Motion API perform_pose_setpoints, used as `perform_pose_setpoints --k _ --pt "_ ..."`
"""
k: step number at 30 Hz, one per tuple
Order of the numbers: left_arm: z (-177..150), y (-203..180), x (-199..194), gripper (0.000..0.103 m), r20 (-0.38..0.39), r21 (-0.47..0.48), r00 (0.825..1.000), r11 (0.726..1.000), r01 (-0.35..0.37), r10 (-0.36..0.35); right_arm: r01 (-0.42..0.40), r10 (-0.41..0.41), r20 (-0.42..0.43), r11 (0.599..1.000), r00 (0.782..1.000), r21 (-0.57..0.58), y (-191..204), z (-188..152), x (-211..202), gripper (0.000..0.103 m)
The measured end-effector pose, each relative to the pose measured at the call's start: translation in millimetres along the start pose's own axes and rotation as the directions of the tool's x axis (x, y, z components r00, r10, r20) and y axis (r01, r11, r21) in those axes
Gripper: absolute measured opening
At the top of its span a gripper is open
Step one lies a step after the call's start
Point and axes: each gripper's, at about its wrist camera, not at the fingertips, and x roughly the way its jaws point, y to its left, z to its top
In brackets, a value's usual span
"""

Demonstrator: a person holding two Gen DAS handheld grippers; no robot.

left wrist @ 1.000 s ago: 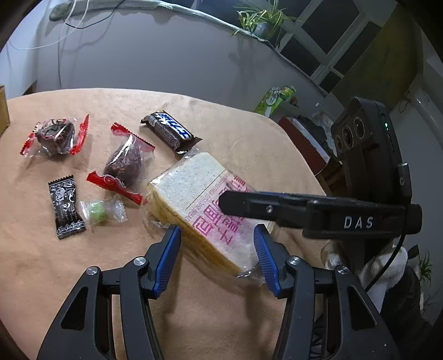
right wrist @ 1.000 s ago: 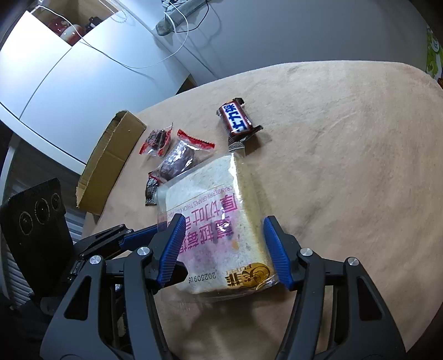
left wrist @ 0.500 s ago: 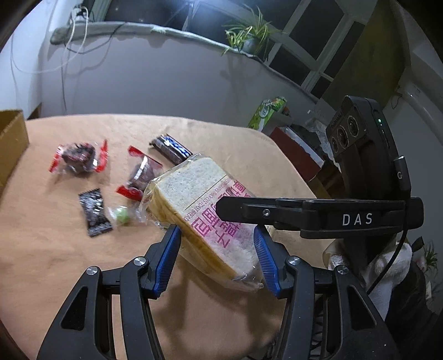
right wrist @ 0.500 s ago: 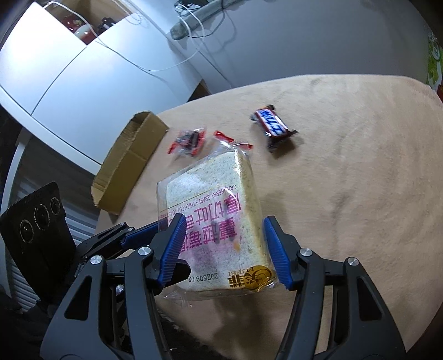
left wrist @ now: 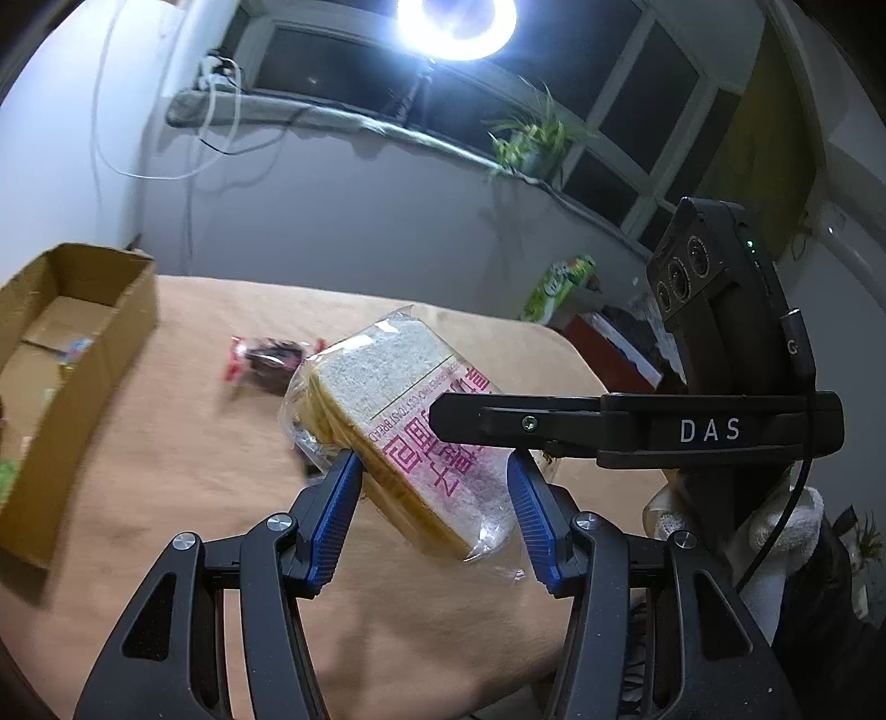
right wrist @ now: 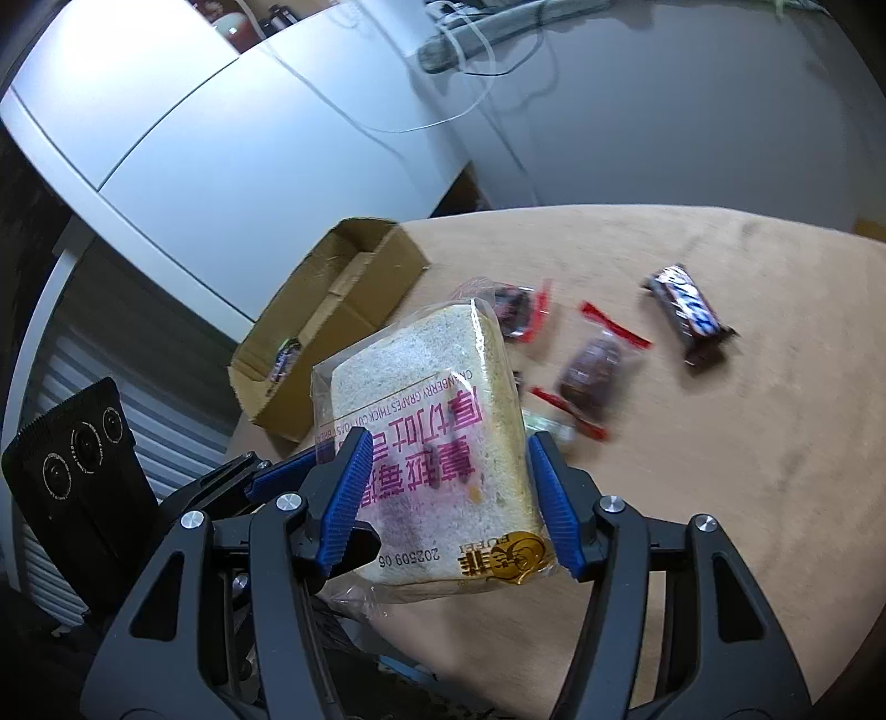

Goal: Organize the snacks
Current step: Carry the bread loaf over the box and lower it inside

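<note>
Overhead, ring light point(left wrist: 455, 22); tan tablecloth point(right wrist: 747, 471), cardboard box point(right wrist: 332, 327) at edge.

We saw the bread point(right wrist: 426, 399) wrapped in clear, glossy plastic film, its crumb looking rough and porous. The box point(left wrist: 77, 332) was of matt brown cardboard. The table point(right wrist: 747, 471) was covered with a soft, matt beige cloth. The chocolate bar point(right wrist: 686, 313) had a shiny wrapper. The fingers point(left wrist: 332, 515) of the left gripper point(left wrist: 432, 520) carried ribbed blue pads on matt black plastic.
</note>
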Motion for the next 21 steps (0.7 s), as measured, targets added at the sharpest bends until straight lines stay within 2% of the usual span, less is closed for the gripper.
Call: perform_pose_setpoints --k 10,21 --pt "8 50 -36 0.053 0.077 -0.065 0.996 0.997 -0.047 0.051 -0.050 0.049 -0.024 0.997 0.999 -0.059 55 25 39 0.061" --pt "22 114 -67 0.053 0.133 -0.133 0.982 0.984 -0.117 0.134 -0.106 0.097 -0.065 0.985 0.993 -0.137 111 61 93 0.061"
